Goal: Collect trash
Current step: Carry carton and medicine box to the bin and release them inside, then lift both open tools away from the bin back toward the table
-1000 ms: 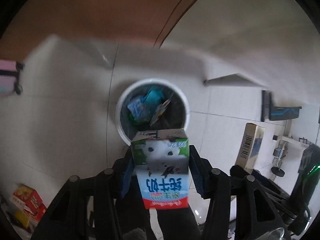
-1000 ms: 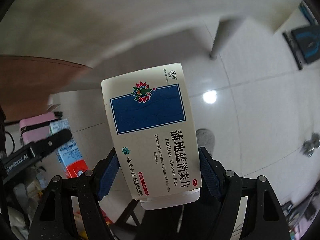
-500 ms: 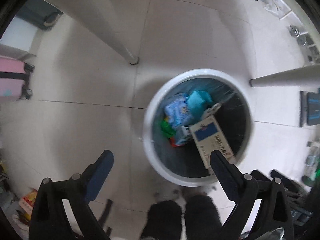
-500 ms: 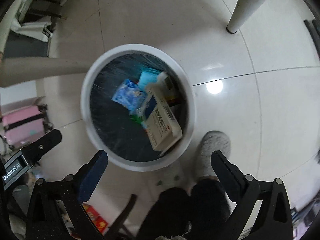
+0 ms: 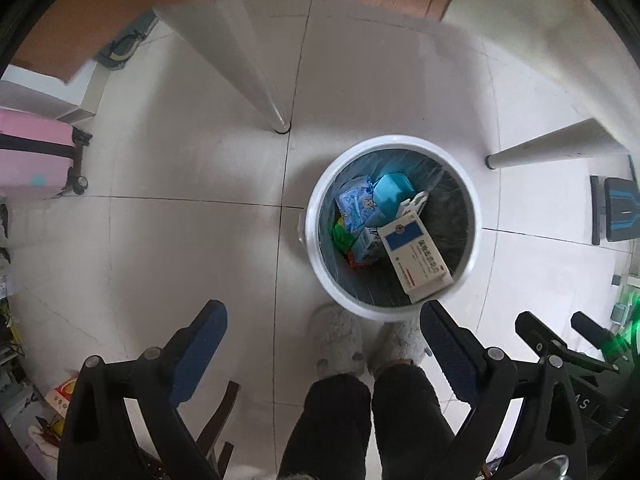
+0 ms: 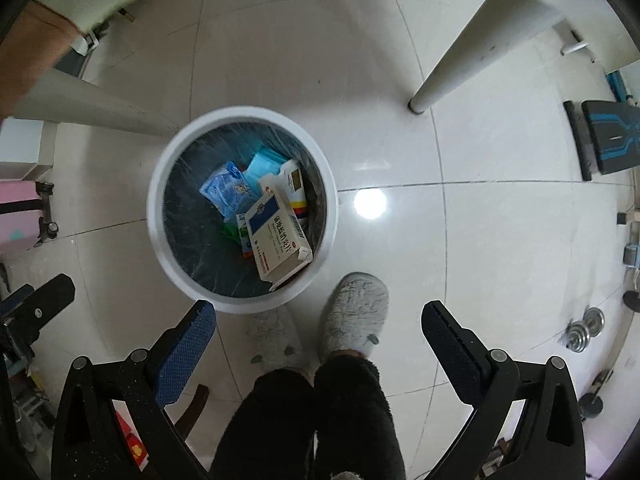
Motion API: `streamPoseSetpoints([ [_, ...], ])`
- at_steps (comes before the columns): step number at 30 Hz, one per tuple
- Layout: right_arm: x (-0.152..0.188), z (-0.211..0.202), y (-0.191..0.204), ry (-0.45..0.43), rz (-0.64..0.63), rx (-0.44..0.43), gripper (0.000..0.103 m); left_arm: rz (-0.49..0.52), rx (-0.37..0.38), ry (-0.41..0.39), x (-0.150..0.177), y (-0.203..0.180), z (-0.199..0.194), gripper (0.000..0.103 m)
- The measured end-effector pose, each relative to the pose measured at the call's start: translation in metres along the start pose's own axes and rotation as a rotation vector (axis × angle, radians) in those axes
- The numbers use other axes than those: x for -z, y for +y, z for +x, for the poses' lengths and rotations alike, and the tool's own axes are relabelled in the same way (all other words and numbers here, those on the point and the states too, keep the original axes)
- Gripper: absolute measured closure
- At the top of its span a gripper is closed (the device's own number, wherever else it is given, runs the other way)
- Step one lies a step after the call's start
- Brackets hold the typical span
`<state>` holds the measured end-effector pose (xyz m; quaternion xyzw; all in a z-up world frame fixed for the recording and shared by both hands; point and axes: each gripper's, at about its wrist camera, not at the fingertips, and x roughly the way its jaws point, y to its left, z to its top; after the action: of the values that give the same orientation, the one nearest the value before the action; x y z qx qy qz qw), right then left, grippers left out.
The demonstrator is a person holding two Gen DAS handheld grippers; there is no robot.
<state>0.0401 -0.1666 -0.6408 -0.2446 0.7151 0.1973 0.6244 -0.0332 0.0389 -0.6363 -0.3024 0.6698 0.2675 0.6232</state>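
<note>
A: How are the jaws seen at this moment?

B: The jaws of the left gripper (image 5: 323,332) are spread wide, and nothing is held between them. The same is seen at the right gripper (image 6: 319,330): the blue pads (image 6: 182,358) are far apart, and only floor and feet are seen in the gap.

A: What is found just beyond the fingers?

B: Both grippers are pointed down at the tiled floor (image 5: 180,240). Grey slippers (image 6: 354,314) and dark trouser legs (image 6: 304,424) of the person are seen between the fingers, close to the bin.

A: And where is the trash?

B: It is all lying inside the white bin (image 5: 316,248), which is lined with a dark bag. A white box (image 5: 416,258) with a blue panel is placed on top, leaned against the near side of the rim. A small milk carton (image 5: 366,245) is touching its left edge, with something green (image 5: 341,236) beside that. Farther in, a light blue packet (image 5: 356,202) and a teal box (image 5: 394,192) are seen. In the right view a further box (image 6: 294,184) with coloured stripes is seen behind the white one.

A: What is around the bin?

B: White table legs (image 5: 256,80) are standing on the floor beyond it, apart from it. A pink suitcase (image 5: 32,156) is seen far at the left edge.
</note>
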Motion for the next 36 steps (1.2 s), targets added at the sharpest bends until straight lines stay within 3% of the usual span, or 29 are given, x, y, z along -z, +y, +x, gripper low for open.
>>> streamPoseSetpoints([
  [11, 0.028, -0.127, 0.006, -0.071, -0.005, -0.003, 0.0, 0.007, 0.037, -0.032, 0.031, 0.0, -0.106, 0.004],
  [22, 0.078, -0.276, 0.001, -0.114, 0.009, -0.046, 0.0, 0.046, 0.073, -0.064, 0.073, -0.004, -0.226, 0.004],
  [30, 0.111, -0.368, 0.002, -0.185, -0.009, -0.075, 0.0, 0.085, 0.086, -0.139, 0.099, -0.009, -0.294, 0.004],
  [36, 0.11, -0.414, 0.0, -0.227, 0.025, -0.134, 0.0, 0.092, 0.055, -0.216, 0.089, -0.013, -0.331, 0.004],
])
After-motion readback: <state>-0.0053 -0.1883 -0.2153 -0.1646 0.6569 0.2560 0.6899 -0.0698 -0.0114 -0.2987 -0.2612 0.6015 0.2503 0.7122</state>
